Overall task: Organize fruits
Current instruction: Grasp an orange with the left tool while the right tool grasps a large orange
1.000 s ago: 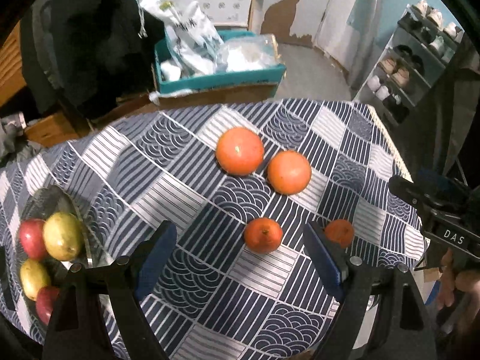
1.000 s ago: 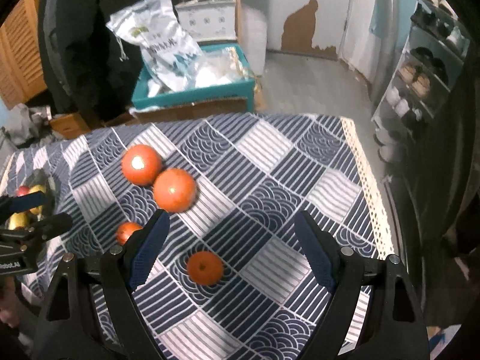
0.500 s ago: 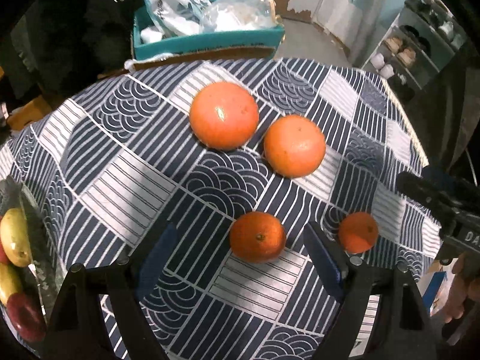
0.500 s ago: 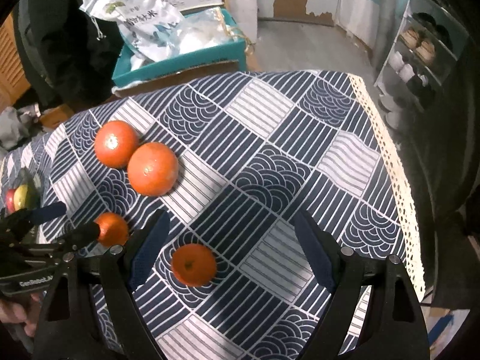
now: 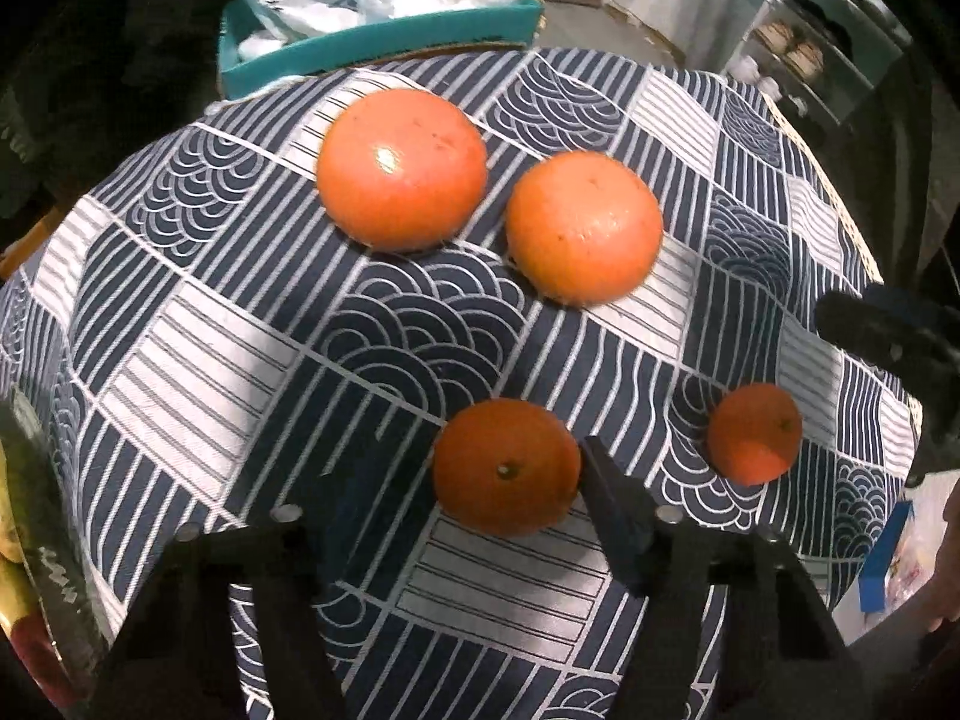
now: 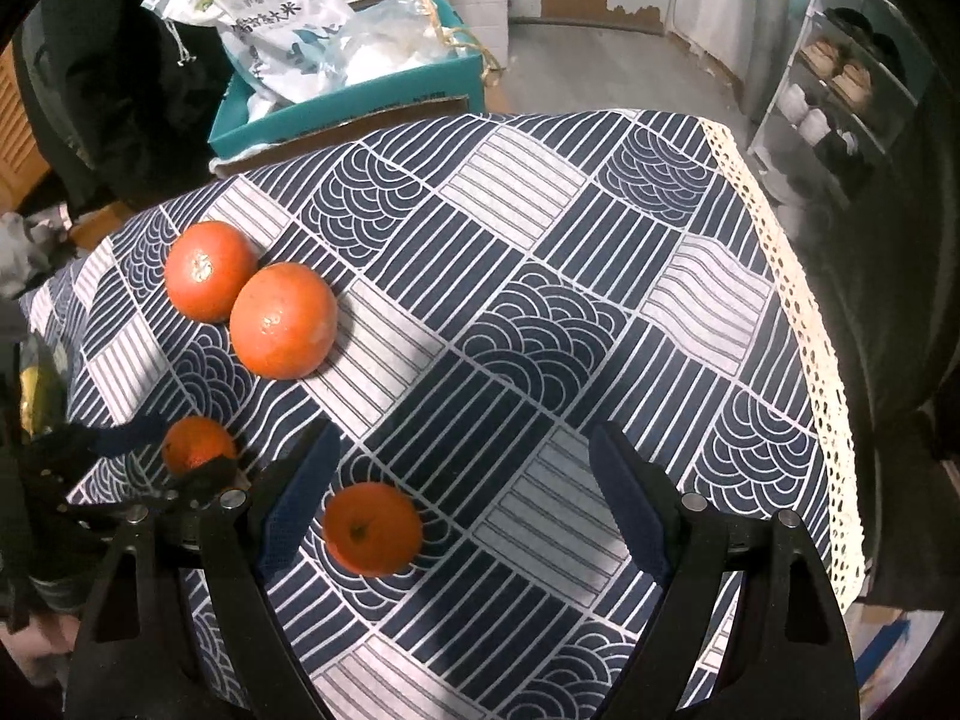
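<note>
**Four orange fruits on the patterned cloth, both grippers low over the near pair**

Two small tangerines lie nearest. The left gripper (image 5: 474, 492) is closing around the left tangerine (image 5: 507, 467): its right pad sits against the fruit, while the left finger is blurred, so a full grip cannot be told. The right gripper (image 6: 462, 501) stands wide open and holds nothing; the right tangerine (image 6: 372, 528) lies between its pads, nearer the left one. Farther in, two large orange fruits (image 5: 402, 168) (image 5: 585, 227) sit just beside each other. The tablecloth (image 6: 540, 252) has a lace right edge. Beyond the far edge stands a teal box (image 6: 360, 102) with plastic bags (image 6: 270, 18).
</note>
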The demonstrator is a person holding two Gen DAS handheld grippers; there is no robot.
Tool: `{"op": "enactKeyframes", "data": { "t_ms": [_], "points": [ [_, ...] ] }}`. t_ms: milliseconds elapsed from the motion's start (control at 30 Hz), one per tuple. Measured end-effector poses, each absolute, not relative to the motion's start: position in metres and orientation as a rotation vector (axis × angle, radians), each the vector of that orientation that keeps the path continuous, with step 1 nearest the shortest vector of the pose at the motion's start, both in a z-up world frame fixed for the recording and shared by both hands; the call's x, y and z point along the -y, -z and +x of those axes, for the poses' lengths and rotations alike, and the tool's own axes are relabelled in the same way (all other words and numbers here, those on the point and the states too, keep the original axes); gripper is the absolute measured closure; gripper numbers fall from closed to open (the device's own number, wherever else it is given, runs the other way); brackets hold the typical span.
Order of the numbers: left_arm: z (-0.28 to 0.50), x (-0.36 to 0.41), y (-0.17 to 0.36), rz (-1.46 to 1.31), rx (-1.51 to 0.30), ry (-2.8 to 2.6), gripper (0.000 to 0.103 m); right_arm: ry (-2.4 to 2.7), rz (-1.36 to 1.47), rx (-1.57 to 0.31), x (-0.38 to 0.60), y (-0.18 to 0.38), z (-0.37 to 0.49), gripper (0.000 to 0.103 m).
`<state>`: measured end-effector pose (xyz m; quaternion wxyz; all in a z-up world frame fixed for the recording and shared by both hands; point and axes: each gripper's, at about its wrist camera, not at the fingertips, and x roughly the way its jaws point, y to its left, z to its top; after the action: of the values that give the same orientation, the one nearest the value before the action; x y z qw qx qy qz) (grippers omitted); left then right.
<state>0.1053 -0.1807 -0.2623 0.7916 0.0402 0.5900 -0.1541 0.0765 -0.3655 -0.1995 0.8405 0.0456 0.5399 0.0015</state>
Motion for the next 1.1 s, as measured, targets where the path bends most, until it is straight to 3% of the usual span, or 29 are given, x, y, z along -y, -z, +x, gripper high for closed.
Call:
{"op": "enactKeyframes", "data": {
  "t_ms": [100,1100],
  "points": [
    [0.104,0.183,0.262,0.064,-1.266,0.366,0.055,-0.013,0.093,-1.143,0.362,0.200,0.078,0.018],
    [0.129,0.085,0.232,-0.107,-1.192,0.192,0.056,-0.230,0.017,-1.194,0.278,0.232,0.146,0.018]
  ]
}}
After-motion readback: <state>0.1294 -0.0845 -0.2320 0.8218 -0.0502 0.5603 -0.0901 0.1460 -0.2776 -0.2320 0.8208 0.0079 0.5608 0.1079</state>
